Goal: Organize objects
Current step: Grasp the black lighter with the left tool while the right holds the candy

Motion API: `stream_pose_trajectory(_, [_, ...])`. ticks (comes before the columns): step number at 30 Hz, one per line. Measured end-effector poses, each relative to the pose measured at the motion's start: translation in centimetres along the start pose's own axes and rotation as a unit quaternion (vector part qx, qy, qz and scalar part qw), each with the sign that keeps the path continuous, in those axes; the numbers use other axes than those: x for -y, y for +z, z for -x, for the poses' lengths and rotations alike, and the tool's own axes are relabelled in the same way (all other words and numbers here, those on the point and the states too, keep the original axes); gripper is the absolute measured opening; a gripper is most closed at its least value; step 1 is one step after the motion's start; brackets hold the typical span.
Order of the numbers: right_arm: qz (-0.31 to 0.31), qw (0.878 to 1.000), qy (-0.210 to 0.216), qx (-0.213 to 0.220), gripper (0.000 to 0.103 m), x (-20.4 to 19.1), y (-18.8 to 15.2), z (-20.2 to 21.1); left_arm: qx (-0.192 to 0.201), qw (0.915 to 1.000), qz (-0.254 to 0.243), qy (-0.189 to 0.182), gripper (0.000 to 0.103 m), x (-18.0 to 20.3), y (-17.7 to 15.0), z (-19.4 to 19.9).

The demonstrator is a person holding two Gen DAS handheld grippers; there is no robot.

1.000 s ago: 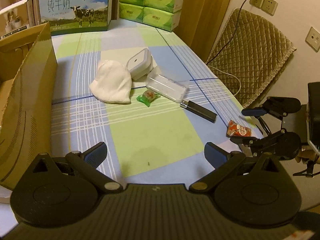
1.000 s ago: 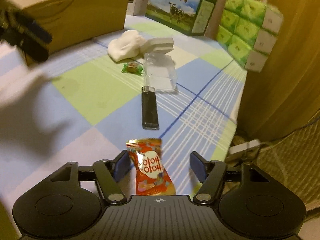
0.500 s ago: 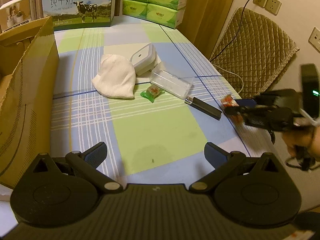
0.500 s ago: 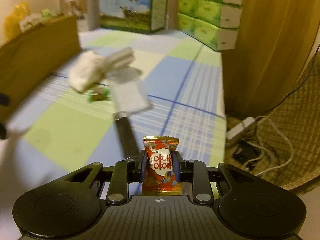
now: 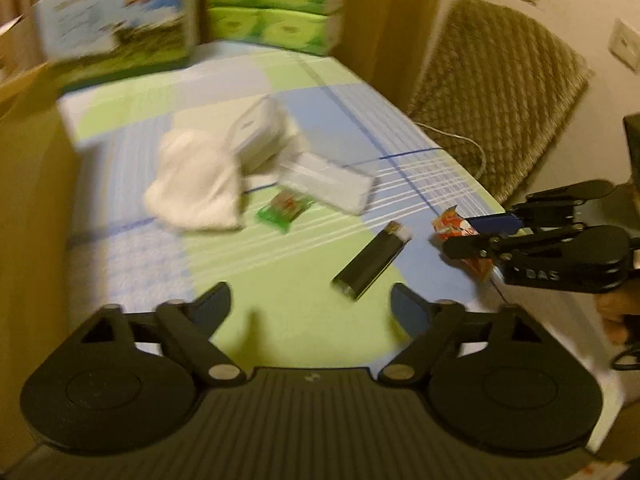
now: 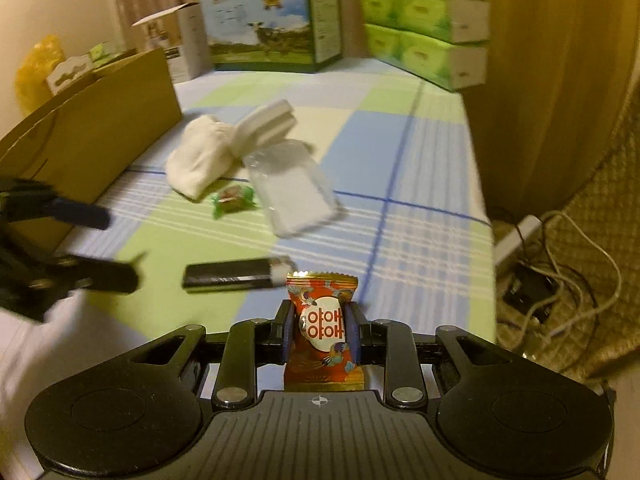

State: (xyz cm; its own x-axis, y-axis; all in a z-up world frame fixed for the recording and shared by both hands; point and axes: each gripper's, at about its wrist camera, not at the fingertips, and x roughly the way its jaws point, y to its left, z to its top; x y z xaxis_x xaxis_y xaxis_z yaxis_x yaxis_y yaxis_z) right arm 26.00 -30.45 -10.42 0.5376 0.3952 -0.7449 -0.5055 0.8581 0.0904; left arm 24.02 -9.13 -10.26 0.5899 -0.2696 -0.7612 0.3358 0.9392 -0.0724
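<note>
Clamping the red foil snack packet (image 6: pixel 322 330), your right gripper (image 6: pixel 319 332) has lifted it, seemingly boxward; left gripper (image 5: pixel 310 306) gapes, lower centre.

Red snack packet (image 6: pixel 323 330): upright, pinched at mid-height between right gripper (image 6: pixel 319 330) pads. Black lighter (image 6: pixel 234 274) lies flat on the checked cloth, near it. Green candy (image 6: pixel 233 199), clear plastic box (image 6: pixel 294 196), white cloth (image 6: pixel 198 162), white case (image 6: pixel 266 123) clustered farther back.
</note>
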Motion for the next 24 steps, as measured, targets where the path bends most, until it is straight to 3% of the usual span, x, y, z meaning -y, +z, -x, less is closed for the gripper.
stream_pose_trajectory(3, [-0.033,0.999,-0.006,0.009,0.024,0.5,-0.7,1.0,0.002,0.9988,-0.047,-0.016,0.064,1.2,0.6,-2.2])
stream_pose_trajectory(5, [-0.054,0.998,-0.010,0.015,0.024,0.9,-1.2,1.7,-0.002,0.9971,-0.071,-0.029,0.049,2.0,0.9,-3.5])
stream_pose_trajectory(11, [-0.084,0.996,-0.013,0.020,0.024,0.9,-1.9,2.4,-0.011,0.9944,-0.095,-0.046,0.020,3.5,1.3,-5.6])
stream_pose_trajectory(17, [-0.084,0.996,0.000,0.022,0.024,-0.2,-2.2,2.5,-0.035,0.9976,-0.057,-0.017,0.017,2.4,-1.2,-2.6])
stream_pose_trajectory(24, [-0.088,0.996,0.012,0.028,0.024,-1.7,-2.3,2.6,-0.029,0.9992,-0.026,0.005,0.018,0.8,-3.7,0.0])
